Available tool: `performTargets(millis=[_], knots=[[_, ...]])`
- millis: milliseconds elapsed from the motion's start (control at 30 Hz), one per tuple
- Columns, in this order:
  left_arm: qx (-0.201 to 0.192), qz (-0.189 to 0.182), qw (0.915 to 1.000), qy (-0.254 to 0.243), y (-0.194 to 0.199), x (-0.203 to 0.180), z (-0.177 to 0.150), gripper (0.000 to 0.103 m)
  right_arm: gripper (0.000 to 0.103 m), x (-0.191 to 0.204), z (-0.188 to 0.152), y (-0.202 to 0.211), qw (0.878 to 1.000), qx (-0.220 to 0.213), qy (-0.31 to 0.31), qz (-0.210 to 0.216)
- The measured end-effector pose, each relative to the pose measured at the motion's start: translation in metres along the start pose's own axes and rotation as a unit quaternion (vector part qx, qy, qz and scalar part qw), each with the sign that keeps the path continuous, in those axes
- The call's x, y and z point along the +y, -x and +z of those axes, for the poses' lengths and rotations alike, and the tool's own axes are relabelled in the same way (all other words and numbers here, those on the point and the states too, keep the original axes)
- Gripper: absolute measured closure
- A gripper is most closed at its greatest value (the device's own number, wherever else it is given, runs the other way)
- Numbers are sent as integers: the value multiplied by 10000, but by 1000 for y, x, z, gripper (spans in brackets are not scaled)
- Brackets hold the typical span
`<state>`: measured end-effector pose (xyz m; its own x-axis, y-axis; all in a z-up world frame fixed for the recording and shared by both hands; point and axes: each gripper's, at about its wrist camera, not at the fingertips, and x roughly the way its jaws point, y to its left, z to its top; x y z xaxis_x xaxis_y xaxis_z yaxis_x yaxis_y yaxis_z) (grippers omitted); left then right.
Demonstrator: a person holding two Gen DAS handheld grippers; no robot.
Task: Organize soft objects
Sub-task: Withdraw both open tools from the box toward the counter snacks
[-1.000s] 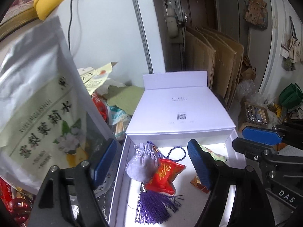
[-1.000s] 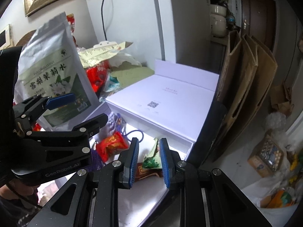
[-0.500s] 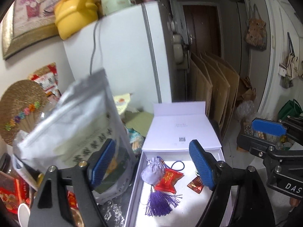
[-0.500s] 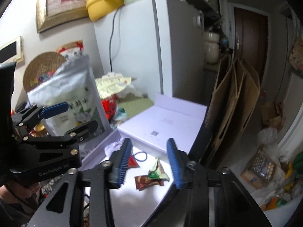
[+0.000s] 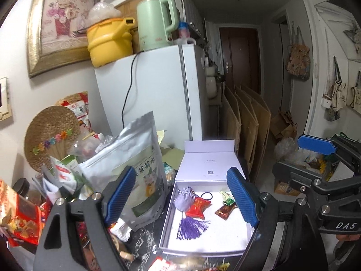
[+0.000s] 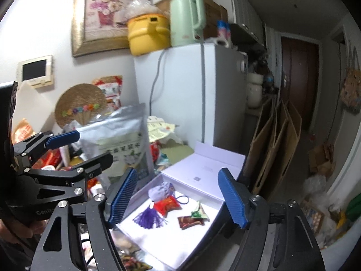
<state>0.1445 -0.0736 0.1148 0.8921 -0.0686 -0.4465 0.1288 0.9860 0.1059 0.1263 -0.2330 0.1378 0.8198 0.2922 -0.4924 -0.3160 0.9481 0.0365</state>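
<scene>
While both jaws spread empty, right gripper [image 6: 177, 195] just opening, left gripper [image 5: 183, 195] hides box [image 5: 167, 221] corner.

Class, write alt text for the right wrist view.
The right gripper, open and empty, hovers over an open white box holding a purple tasselled pouch, a red sachet and two snack packets; the left gripper is alongside.

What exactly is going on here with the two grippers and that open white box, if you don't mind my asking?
A person holds two hand-held grippers over an open white gift box. The right gripper has just been opening and holds nothing; the left gripper is open and empty too. Inside the box lie a lavender drawstring pouch with a purple tassel, a red star-shaped sachet and two small snack packets. A silver foil pouch stands beside the box.
</scene>
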Motion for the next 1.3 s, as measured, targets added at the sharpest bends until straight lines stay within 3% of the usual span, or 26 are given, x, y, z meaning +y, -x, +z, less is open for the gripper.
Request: performTargets(millis=[233,300,367,667,1000,1300], knots=[[-178,27,9998,132,50,12,-10,18,26,32,-7,35,9994,-93,239,242],[-189,68,9996,185,61,16,-16,6,26,40,-10,43,9990,-113,295,308],[-243,95,9992,288,73,22,-24,3,26,47,-15,50,9986,-131,333,400],[-170,268,9987,393,106,32,-60,3,26,70,-45,69,9971,-35,439,621],[148,172,9980,585,123,38,-103,3,26,86,-85,78,9958,168,386,817],[606,98,9947,820,111,42,-153,3,26,94,-133,66,9940,560,310,884]])
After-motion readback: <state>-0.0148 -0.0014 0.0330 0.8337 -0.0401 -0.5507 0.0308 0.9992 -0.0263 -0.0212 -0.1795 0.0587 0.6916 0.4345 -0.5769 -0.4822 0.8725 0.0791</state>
